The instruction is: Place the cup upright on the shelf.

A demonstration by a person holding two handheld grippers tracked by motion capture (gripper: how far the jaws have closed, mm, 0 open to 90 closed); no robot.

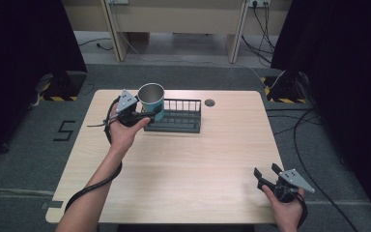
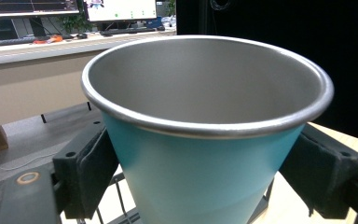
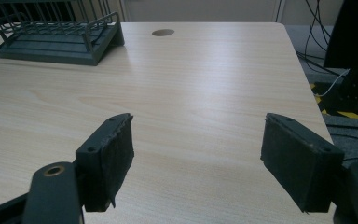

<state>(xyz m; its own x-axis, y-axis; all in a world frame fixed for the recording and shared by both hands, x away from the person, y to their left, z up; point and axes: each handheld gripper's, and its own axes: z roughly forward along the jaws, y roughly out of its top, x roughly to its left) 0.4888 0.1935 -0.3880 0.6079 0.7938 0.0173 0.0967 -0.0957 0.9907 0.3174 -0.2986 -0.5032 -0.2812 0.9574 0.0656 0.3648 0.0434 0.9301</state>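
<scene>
A teal cup [image 1: 151, 100] with a bare steel inside stands upright, mouth up, at the left end of the dark wire rack [image 1: 179, 121]. My left gripper [image 1: 151, 116] is shut on it from the left side. In the left gripper view the cup [image 2: 200, 177] sits between the two black pads [image 2: 93, 168], and rack wires show under it. Whether its base rests on the rack is hidden. My right gripper [image 1: 265, 170] is open over the table's front right corner, with nothing between its pads [image 3: 109, 158], only bare wood.
The wooden table [image 1: 188, 169] has a round cable hole [image 1: 209, 102] behind the rack's right end. In the right gripper view the rack [image 3: 51, 46] lies far left. Cables and stand bases lie on the floor to the right [image 1: 290, 92] and left.
</scene>
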